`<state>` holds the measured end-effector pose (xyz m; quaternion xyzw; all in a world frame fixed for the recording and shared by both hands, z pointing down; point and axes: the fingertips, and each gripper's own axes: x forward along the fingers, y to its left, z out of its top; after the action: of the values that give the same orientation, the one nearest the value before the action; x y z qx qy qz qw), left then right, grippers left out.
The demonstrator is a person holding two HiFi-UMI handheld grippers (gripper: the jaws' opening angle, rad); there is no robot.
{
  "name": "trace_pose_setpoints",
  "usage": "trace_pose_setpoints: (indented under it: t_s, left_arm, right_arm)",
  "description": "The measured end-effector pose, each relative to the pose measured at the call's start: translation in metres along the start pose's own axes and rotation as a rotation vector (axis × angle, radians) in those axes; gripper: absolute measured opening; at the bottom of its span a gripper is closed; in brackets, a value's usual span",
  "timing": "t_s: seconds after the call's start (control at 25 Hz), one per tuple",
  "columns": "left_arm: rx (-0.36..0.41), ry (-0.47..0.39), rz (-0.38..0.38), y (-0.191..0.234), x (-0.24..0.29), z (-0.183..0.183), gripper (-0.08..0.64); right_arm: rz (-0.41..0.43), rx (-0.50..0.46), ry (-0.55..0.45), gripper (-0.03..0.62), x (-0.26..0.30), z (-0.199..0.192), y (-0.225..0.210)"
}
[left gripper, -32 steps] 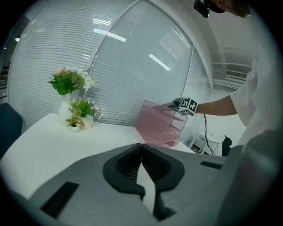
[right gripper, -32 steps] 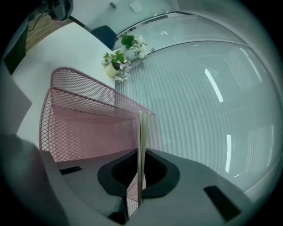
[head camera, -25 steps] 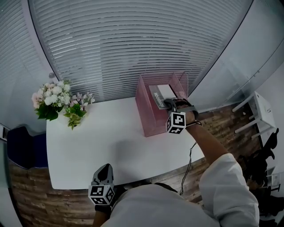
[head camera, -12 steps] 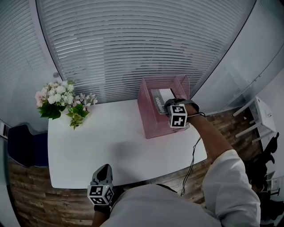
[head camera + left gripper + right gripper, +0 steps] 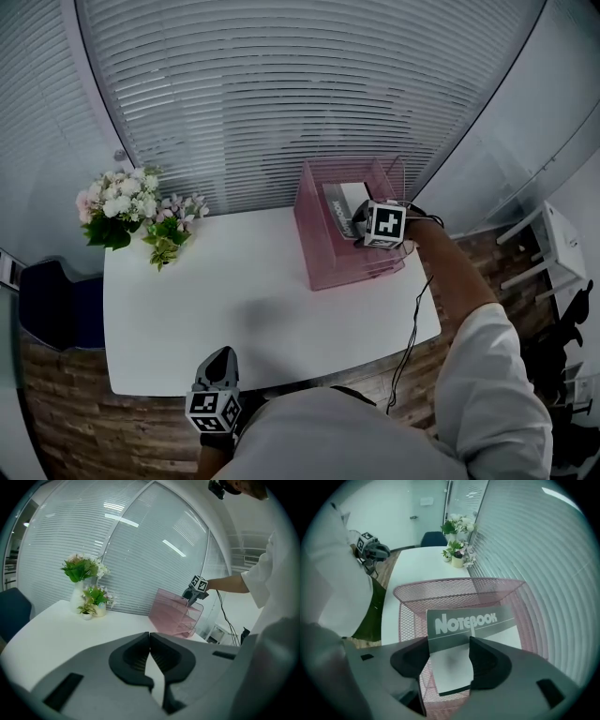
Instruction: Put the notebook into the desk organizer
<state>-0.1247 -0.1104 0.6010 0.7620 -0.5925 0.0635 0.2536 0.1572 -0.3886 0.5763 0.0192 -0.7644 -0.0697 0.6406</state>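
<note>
Resting inside the top tray of the pink mesh organizer [image 5: 454, 585], the notebook [image 5: 471, 634] shows its printed title band toward the far rim. Whether it lies fully flat on the tray floor I cannot tell.

Right tongs [image 5: 449, 653] reach over the organizer's near edge. Their jaws are opening, spread to either side of the notebook's near end, with a gap at each pad, so nothing is gripped.

Judgement: the placing is as good as done. What is left is to draw the right tongs back out of the organizer without dragging the notebook along.

Left tongs [image 5: 151, 660] hang well short of the organizer, at the near edge of the tabletop [image 5: 234, 309], jaws together and empty.

Flowers [image 5: 117, 206] stand at the tabletop's far corner, well left of the organizer.
</note>
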Motion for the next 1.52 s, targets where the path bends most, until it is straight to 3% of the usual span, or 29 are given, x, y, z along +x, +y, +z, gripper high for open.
trace_pose_setpoints:
  t_s: [0.12,0.44,0.68,1.04,1.52]
  left_arm:
    - [0.000,0.003,0.001,0.000,0.001,-0.001,0.009]
    - [0.017,0.008,-0.016,-0.006,0.007,0.002,0.009]
    - [0.044,0.013,-0.045,-0.016,0.014,0.009,0.009]
    - [0.085,0.033,-0.107,-0.035,0.031,0.012,0.009]
    - [0.134,0.050,-0.171,-0.059,0.049,0.021,0.009]
  right_arm:
    - [0.069,0.082,-0.043,0.281,0.000,0.000,0.002]
    - [0.108,0.189,-0.173,0.321,-0.011,0.006,0.008]
    - [-0.006,0.242,-0.300,0.298,-0.028,0.006,0.012]
    - [-0.196,0.413,-0.548,0.281,-0.078,-0.005,0.033]
    - [-0.345,0.536,-0.765,0.270,-0.132,-0.017,0.076]
